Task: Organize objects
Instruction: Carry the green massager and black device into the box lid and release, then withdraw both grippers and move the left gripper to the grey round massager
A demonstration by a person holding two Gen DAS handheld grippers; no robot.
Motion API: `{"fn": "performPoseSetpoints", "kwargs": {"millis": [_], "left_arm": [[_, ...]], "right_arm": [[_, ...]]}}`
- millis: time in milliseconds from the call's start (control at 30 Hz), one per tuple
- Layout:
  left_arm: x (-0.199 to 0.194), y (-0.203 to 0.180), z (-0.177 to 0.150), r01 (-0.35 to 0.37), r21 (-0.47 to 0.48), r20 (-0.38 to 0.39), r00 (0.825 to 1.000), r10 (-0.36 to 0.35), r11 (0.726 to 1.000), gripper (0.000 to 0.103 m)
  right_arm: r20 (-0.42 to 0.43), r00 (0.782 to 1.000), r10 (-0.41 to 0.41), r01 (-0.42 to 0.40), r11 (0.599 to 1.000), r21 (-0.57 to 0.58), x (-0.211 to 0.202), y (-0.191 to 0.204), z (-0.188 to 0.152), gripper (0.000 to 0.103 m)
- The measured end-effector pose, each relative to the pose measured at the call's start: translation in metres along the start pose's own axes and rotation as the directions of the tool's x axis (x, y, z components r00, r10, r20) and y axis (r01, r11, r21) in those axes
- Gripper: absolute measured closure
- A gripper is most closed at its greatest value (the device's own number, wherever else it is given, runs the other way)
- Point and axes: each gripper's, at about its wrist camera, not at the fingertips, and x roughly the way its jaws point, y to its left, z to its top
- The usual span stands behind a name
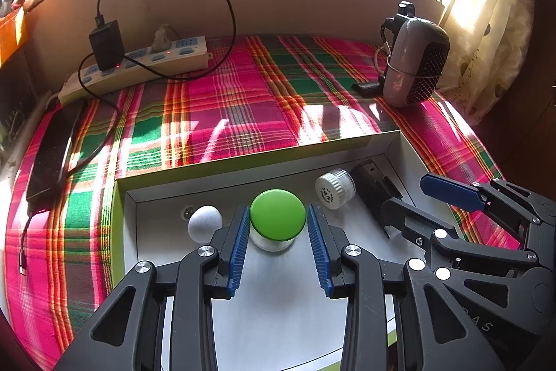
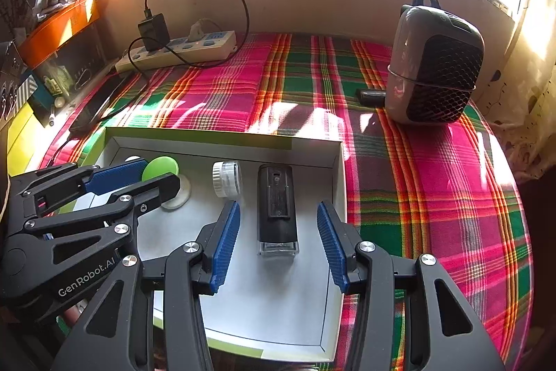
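Blue ribbed pads of our left gripper (image 1: 278,228) stand either side of the green-lidded jar (image 1: 277,220), fingers parted and just beside the lid; whether they touch it we cannot tell. Jar: round glossy green lid, clear whitish body, upright inside the white box (image 1: 396,145). Our right gripper (image 2: 278,242) is spread wide, holding nothing, its pads flanking the black device (image 2: 276,200) without contact. Device: black oblong with a clear end cap, lying flat near the box's right wall. Between jar and device lies a small clear bottle (image 2: 227,178) with a white ribbed cap, on its side. Left of the jar, a white ball (image 1: 205,222). Box: white interior, green outer edge, resting on a pink-and-green plaid cloth (image 2: 434,197). Beyond the box: grey fan heater (image 2: 434,65) and white power strip (image 2: 180,49)
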Motion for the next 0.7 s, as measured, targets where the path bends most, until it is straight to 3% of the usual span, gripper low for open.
{"fn": "performPoseSetpoints", "kwargs": {"millis": [700], "left_arm": [[-0.036, -0.006, -0.024, -0.017, 0.032, 0.048, 0.999, 0.015, 0.999, 0.07]], "right_arm": [[0.03, 1.0, 0.004, -0.005, 1.0, 0.023, -0.029, 0.003, -0.02, 0.055]]}}
